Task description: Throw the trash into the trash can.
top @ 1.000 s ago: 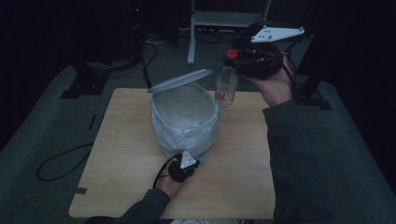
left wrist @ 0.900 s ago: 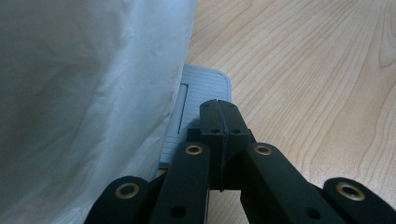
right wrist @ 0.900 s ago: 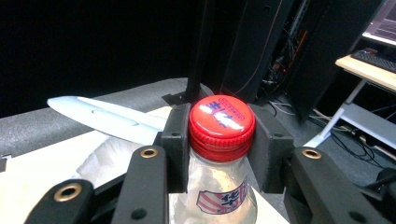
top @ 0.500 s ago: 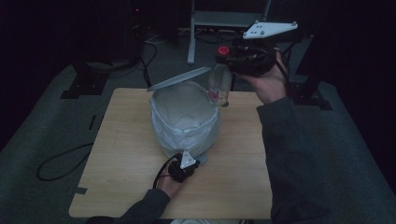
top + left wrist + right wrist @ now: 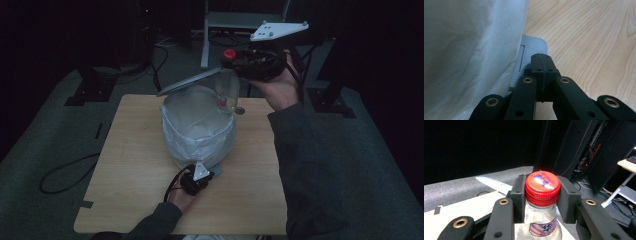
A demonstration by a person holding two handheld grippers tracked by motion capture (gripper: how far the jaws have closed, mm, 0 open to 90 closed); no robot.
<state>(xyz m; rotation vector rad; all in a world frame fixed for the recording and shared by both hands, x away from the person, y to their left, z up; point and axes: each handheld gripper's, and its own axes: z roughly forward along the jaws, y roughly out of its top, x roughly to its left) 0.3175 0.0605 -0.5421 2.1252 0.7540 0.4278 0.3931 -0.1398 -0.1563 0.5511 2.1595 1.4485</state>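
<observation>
A small bin lined with a white plastic bag [image 5: 197, 131] stands mid-table, its grey lid [image 5: 187, 82] tilted up. My left gripper [image 5: 211, 173] is shut, tips together, resting on the bin's grey ribbed pedal [image 5: 534, 46] beside the bag [image 5: 469, 50]. In the high view my right gripper [image 5: 231, 64] hangs above the bin's far right rim. It is shut on the neck of a clear bottle [image 5: 227, 90] with a red cap [image 5: 542, 183]. The bottle hangs upright with its base just over the bag's opening. In the right gripper view, my right gripper [image 5: 542, 195] clamps just under the cap.
The wooden table [image 5: 135, 160] has bare room left and right of the bin. A small round object [image 5: 240, 111] lies by the bin's far right side. A cable [image 5: 65, 175] trails on the dark floor at left; a metal stand [image 5: 240, 22] is behind.
My right gripper has carried the bottle leftward, from beside the bin to over its far right rim. The left gripper has stayed on the pedal, and the lid remains raised.
</observation>
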